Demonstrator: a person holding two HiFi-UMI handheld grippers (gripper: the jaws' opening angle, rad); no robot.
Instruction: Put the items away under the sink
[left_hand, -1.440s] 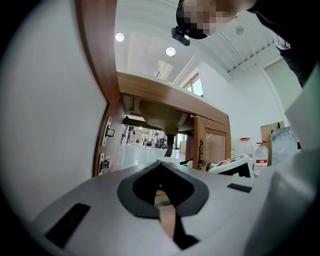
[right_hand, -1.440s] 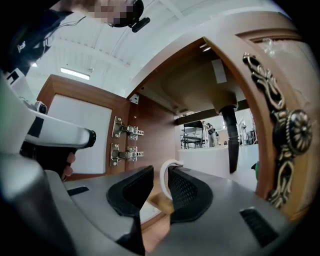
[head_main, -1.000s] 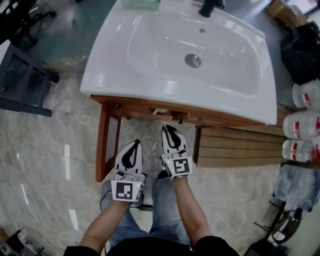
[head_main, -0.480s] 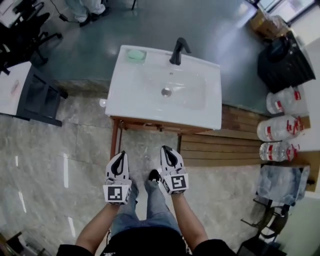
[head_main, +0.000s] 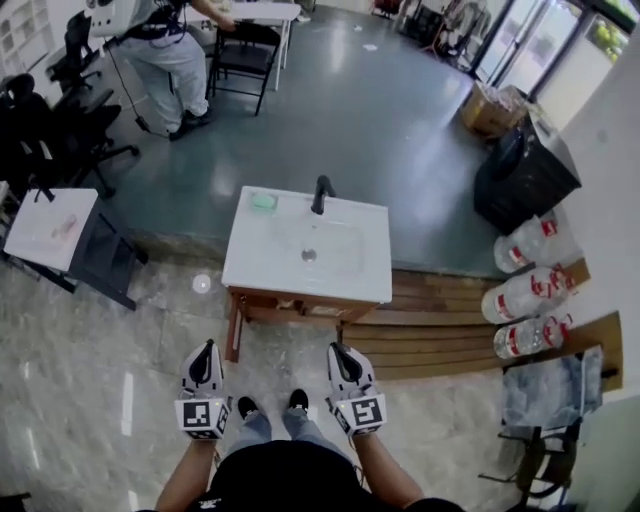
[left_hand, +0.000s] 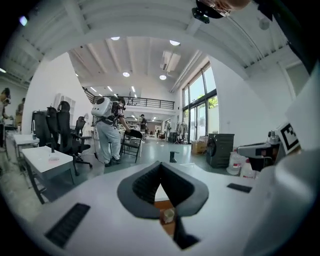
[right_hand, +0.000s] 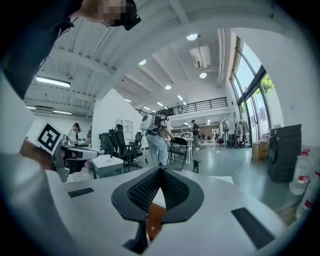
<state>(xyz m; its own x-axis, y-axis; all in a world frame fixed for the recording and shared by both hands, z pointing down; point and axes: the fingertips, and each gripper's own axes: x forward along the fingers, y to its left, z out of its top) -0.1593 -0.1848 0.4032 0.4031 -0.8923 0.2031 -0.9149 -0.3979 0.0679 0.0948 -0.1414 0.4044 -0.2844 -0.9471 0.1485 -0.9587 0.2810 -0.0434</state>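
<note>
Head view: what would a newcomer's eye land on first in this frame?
The white sink on its wooden frame stands alone at the centre of the floor, with a black faucet at its back edge. Below it, the left gripper and right gripper are held side by side, both shut and empty. Large water bottles sit in a row at the right, and a person stands at the top left.

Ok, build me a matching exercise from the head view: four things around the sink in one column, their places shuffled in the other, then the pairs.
1. faucet
2. green pad
3. water jugs
4. white table

A. lying off to the right of the sink
B. back left corner of the sink top
C. off to the sink's left
D. middle of the sink's back edge

Pairs: 1-D, 2-B, 3-A, 4-C.
</note>
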